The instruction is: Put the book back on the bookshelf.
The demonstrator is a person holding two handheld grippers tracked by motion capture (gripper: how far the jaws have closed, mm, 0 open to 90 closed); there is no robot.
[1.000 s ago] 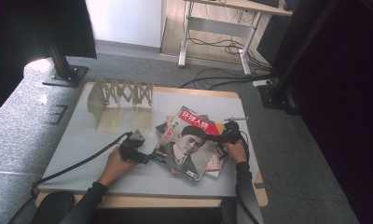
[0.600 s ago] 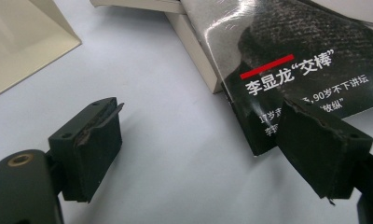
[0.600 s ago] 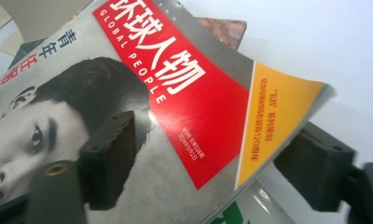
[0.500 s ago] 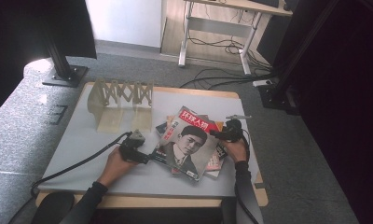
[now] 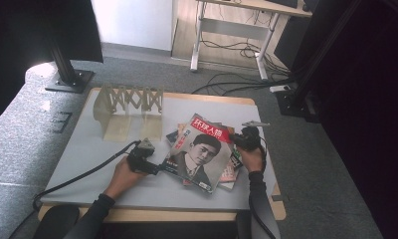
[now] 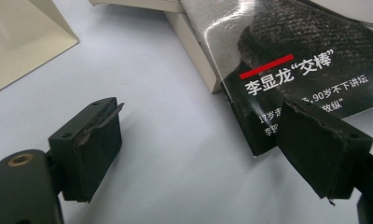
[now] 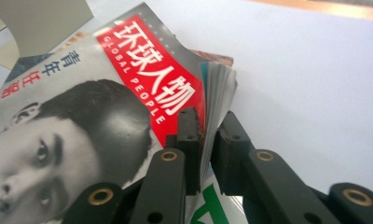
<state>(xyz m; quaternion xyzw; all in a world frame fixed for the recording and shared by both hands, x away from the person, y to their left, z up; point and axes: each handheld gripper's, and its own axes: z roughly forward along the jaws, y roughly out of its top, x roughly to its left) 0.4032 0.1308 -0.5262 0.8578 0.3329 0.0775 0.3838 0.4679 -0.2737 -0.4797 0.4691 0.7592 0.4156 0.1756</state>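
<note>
From the high view, I'm seeing the top magazine [image 5: 199,154] lying on a stack of magazines [image 5: 228,173] on the grey table [image 5: 87,149], with my left gripper [image 5: 159,169] at its near-left corner and my right gripper [image 5: 236,142] at its far-right edge. In the left gripper view, my jaws are standing wide apart, one pad overlapping the cover's corner. In the right gripper view, my jaws have just been closing and are clamping the magazine's page edge.

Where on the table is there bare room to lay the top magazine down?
The mat is bare left of the magazine pile, below the folding rack, and along the far right edge. The pile's middle is crowded, with both grippers at its sides.
</note>
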